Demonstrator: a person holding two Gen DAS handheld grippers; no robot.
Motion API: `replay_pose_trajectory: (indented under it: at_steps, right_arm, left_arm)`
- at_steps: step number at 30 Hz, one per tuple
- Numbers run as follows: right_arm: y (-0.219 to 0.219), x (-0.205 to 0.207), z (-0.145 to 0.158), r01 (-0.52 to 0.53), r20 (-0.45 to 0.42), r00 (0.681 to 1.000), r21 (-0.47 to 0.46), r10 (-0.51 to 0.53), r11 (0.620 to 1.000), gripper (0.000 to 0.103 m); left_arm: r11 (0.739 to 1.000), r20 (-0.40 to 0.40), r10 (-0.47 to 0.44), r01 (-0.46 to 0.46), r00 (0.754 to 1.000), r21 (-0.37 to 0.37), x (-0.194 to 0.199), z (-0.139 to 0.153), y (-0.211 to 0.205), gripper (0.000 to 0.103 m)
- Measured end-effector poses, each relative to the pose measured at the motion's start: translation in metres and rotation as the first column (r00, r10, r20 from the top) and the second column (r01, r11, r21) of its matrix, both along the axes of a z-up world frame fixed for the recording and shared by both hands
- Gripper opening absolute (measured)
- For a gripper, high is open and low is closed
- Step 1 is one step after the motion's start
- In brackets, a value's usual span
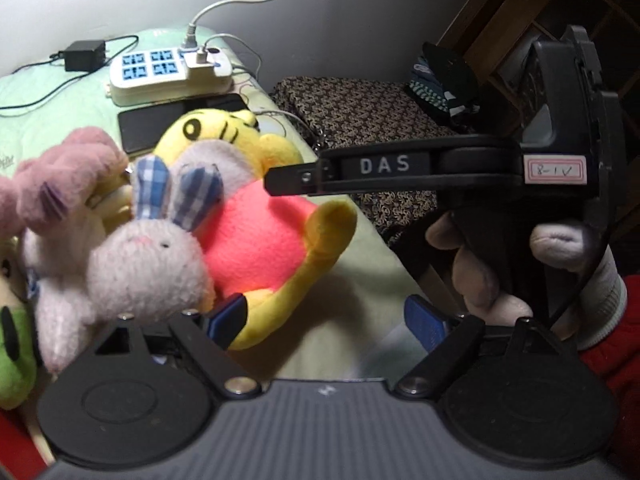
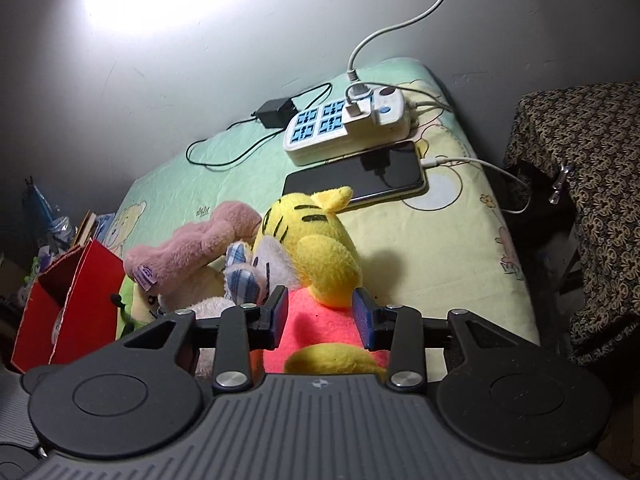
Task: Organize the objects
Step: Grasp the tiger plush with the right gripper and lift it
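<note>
A yellow plush toy in a pink shirt lies on the bed, leaning on a heap of other plush toys. My right gripper has its blue pads against both sides of the toy's pink body. In the left wrist view the right gripper reaches in from the right, held by a gloved hand. My left gripper stands open, the toy's yellow leg near its left pad and bare sheet beside the right pad. A white rabbit with blue checked ears and a pink plush lie to the left.
A green plush sits at the far left. A red box stands open left of the heap. Behind the toys are a phone, a white power strip with cables, and a black adapter. Patterned cloth-covered furniture borders the bed's right side.
</note>
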State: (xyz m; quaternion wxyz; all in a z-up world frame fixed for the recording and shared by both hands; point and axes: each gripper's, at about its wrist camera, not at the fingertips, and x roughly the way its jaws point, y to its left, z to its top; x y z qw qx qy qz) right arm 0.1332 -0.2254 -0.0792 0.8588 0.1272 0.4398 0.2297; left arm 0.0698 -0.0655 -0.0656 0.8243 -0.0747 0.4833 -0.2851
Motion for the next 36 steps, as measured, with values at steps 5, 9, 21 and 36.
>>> replay_pose_trajectory:
  at_steps: [5, 9, 21, 36]
  right_arm:
    - [0.012, 0.014, -0.018, -0.077, -0.047, 0.996, 0.006, 0.078, 0.997, 0.056]
    - [0.011, 0.025, -0.034, -0.057, -0.117, 0.991, 0.121, 0.071, 0.991, 0.056]
    - [-0.034, -0.023, -0.028, 0.073, -0.223, 0.974, 0.206, -0.026, 0.976, 0.039]
    - [-0.071, -0.105, -0.008, 0.274, -0.306, 0.922, 0.085, -0.237, 0.958, 0.039]
  left_arm:
    - [1.000, -0.058, 0.021, -0.021, 0.998, 0.003, 0.020, -0.022, -0.003, 0.086]
    - [0.999, -0.055, 0.035, -0.034, 0.998, 0.030, 0.030, -0.032, -0.004, 0.090]
    - [0.998, -0.077, -0.055, 0.053, 0.996, -0.020, 0.018, -0.029, -0.008, 0.096]
    - [0.958, -0.232, -0.248, 0.203, 0.941, -0.203, -0.034, -0.035, -0.035, 0.096]
